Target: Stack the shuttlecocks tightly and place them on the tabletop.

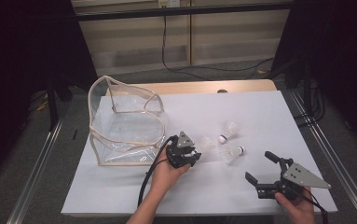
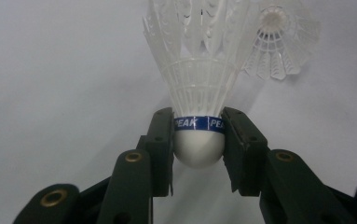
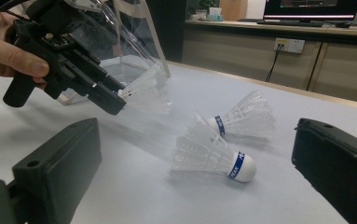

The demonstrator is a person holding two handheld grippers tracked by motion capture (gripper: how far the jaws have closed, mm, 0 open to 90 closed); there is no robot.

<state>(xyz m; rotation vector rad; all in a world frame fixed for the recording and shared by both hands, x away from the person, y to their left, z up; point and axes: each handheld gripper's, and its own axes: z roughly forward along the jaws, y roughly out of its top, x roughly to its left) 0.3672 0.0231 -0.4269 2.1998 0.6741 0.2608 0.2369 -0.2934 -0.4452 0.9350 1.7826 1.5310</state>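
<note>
My left gripper [image 1: 194,154] is shut on the white cork base of a feather shuttlecock [image 2: 199,88], its jaws pressing on both sides at the blue band. In the high view the held shuttlecock [image 1: 205,143] points its feathers right, just above the white table top. Two more shuttlecocks lie on the table to its right, one farther back [image 1: 229,131] and one nearer [image 1: 233,153]. My right gripper [image 1: 260,167] rests near the front right edge, open, with nothing between its jaws and pointing toward those two shuttlecocks [image 3: 213,156].
A clear plastic bag with beige trim [image 1: 125,122] stands open at the left of the white table top [image 1: 260,107], just behind the left hand. Metal rails run along both sides of the table. Cables hang by the far wall.
</note>
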